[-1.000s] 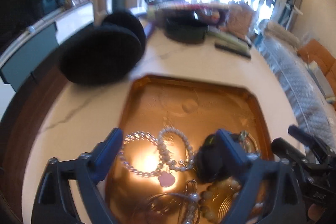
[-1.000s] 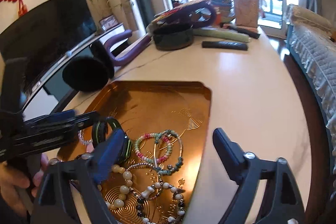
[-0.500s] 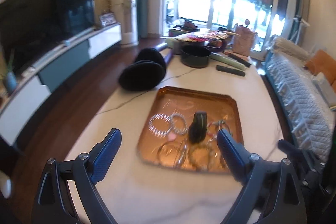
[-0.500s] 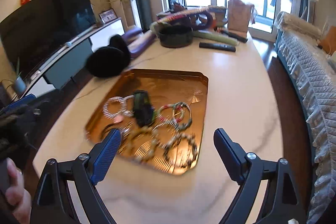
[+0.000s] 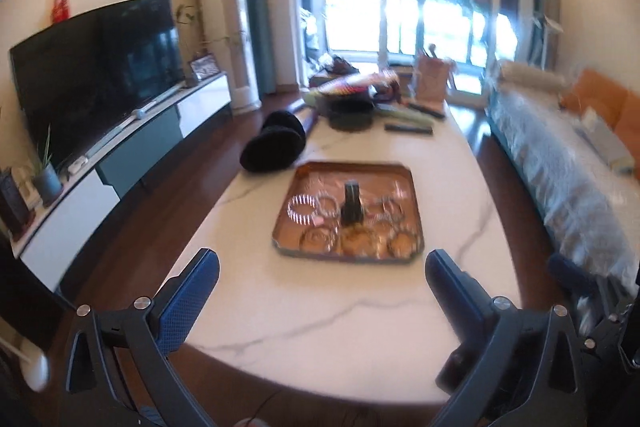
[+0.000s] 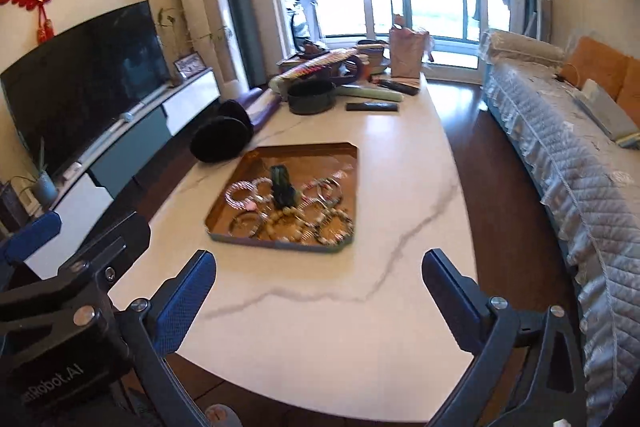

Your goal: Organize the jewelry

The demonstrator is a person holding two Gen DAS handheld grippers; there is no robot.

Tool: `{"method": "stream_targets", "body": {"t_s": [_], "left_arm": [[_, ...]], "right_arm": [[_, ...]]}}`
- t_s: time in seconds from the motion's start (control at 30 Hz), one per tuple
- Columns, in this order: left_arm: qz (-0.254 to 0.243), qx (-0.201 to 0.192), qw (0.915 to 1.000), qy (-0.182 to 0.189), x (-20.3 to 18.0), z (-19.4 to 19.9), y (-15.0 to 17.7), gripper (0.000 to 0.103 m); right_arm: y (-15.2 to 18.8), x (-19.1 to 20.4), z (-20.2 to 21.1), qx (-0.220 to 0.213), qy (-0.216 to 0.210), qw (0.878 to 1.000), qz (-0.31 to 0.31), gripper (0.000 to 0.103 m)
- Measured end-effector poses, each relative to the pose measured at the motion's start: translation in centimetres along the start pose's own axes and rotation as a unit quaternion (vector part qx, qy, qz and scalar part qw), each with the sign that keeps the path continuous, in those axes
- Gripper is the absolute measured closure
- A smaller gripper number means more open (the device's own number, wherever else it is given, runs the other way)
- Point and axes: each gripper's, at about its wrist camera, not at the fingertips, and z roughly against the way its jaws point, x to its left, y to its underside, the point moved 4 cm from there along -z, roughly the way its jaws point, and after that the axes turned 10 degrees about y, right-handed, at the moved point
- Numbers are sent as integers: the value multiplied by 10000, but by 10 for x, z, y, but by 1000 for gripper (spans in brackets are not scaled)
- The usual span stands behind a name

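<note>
Both tools were opening at the moment of inspection, with nothing between their fingers. My left tool [image 5: 318, 269] hung over the near end of the white marble counter [image 5: 360, 311], its blue-padded fingers [image 5: 188, 299] standing wide apart. My right tool [image 6: 318, 269] stood likewise spread above the same near edge; the left tool's black body was visible at the lower left of the right wrist view.

Jewelry was found on the copper-coloured tray [image 6: 344, 155], which lay flat at mid-counter, well apart from both tools. Several beaded bracelets [image 6: 240, 193] lay side by side across the tray's nearer half; the left wrist view was too blurred for me to count them. One dark green bangle [image 6: 282, 185] stood among them near the tray's centre.

Beyond the tray, a black round cushion [image 6: 222, 141] rested at the counter's left edge. A dark bowl [image 6: 312, 97] and a black remote [image 6: 372, 107] lay toward the far end.
</note>
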Motion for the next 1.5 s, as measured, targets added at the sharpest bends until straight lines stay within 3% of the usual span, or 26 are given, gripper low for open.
{"method": "stream_targets", "body": {"t_s": [0.3, 0.53, 1.5], "left_arm": [[195, 300, 9994, 18, -9, -11, 27, 1], [129, 96, 9999, 18, -12, -11, 21, 1], [122, 343, 9993, 31, -8, -42, 16, 1]], "right_arm": [[23, -7, -12, 235, 160, 9995, 103, 0], [17, -9, -11, -4, 322, 9994, 93, 0], [10, -10, -36, 108, 249, 9996, 68, 0]]}}
